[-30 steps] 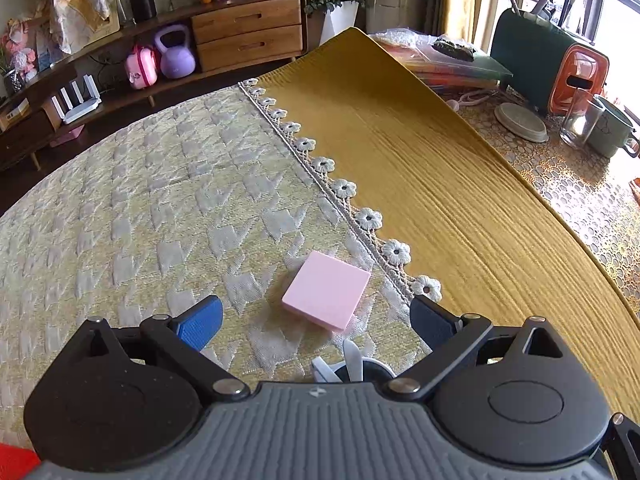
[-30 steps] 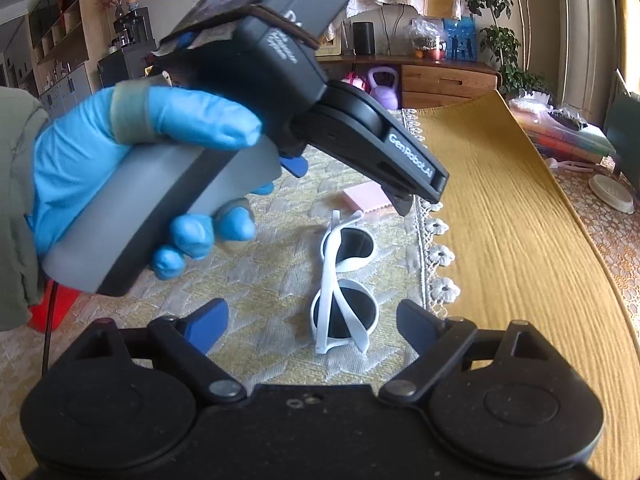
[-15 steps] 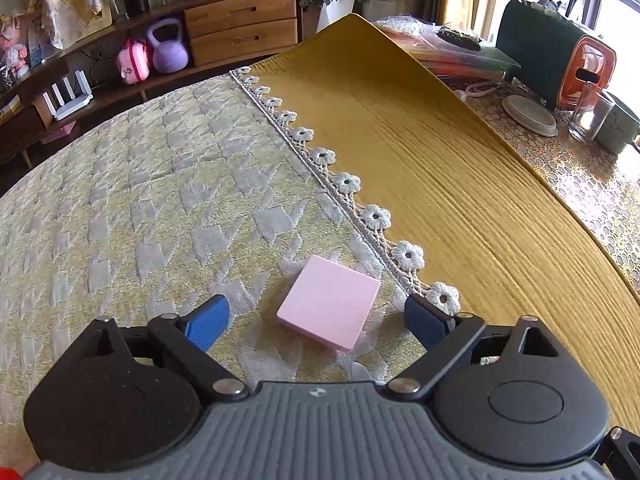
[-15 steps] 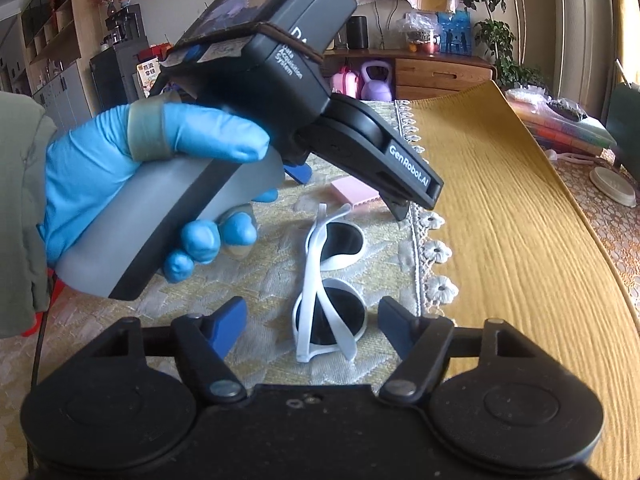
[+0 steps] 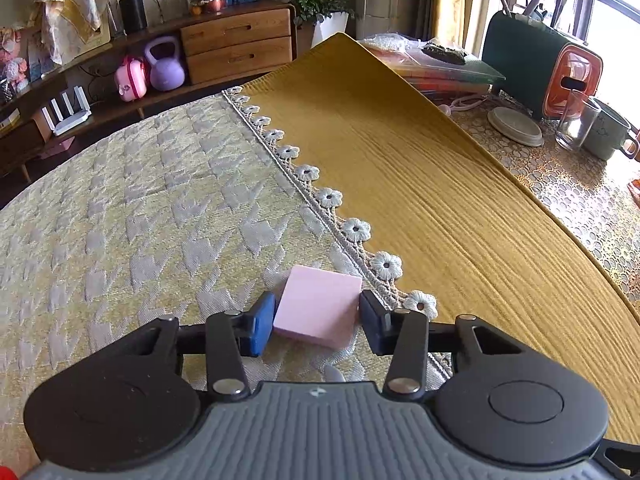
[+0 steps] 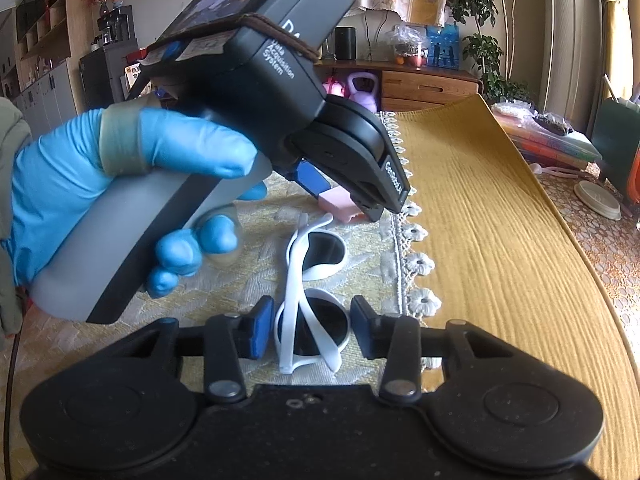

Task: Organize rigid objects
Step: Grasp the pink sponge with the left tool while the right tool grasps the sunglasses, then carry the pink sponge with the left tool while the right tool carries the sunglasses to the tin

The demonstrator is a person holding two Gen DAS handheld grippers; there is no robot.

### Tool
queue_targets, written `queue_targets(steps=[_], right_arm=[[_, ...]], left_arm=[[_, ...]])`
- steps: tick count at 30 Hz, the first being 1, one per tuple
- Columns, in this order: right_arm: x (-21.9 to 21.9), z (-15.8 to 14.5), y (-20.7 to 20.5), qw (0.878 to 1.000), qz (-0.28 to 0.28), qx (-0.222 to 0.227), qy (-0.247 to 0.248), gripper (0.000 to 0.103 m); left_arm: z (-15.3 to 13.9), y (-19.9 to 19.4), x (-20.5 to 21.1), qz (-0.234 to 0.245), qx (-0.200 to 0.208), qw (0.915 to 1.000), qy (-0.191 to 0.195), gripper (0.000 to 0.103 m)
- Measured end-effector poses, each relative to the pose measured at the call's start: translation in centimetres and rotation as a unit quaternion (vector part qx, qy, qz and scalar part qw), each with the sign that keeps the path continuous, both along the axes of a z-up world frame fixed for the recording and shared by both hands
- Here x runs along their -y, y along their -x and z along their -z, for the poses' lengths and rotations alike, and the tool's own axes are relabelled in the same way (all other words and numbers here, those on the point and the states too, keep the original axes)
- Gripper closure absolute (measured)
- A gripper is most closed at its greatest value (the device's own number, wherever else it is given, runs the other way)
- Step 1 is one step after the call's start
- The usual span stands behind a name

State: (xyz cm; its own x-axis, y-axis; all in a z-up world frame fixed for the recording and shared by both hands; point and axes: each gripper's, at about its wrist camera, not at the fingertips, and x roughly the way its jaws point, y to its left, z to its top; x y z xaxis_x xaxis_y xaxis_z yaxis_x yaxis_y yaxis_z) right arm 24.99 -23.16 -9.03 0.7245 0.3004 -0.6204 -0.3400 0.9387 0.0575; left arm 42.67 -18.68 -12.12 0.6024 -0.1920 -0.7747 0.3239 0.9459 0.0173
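A flat pink block [image 5: 320, 304] lies on the patterned cloth beside the lace trim. My left gripper [image 5: 316, 316] straddles it, its jaws closing with both pads against the block's sides. In the right wrist view the block [image 6: 338, 202] sits between those same fingers, gripper held by a blue-gloved hand [image 6: 80, 168]. White folded sunglasses [image 6: 324, 246] lie on the cloth nearer to me. My right gripper [image 6: 312, 324] has its jaws closing around the near lens, a thin gap left at the left pad.
A mustard cloth [image 5: 440, 200] covers the table right of the lace trim [image 5: 356, 230]. At the far right stand a glass [image 5: 576, 120], a green mug [image 5: 608, 132], a round lid [image 5: 516, 126] and a green box [image 5: 528, 64]. Stacked folders [image 5: 440, 68] lie behind.
Both grippers' jaws narrowed from wide open. The left ones came in onto the pink block; the right ones came in around the near lens of the sunglasses. Neither object moved on the cloth.
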Motion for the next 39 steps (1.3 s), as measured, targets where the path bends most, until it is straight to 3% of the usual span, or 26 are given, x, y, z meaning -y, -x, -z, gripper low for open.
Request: queue_targets(steps=[16, 39], right_arm=[[1.4, -1.1, 2.4, 0.999, 0.023, -0.016, -0.037, 0.062], [-0.3, -6.1, 9.2, 0.998, 0.018, -0.009, -0.052, 0.062]], left_arm=[[-2.9, 2.8, -4.5, -0.063, -0.011, 0.9977, 0.021, 0.063], [-9.3, 18.9, -14.6, -0.139, -0.017, 0.9884, 0.059, 0.063]])
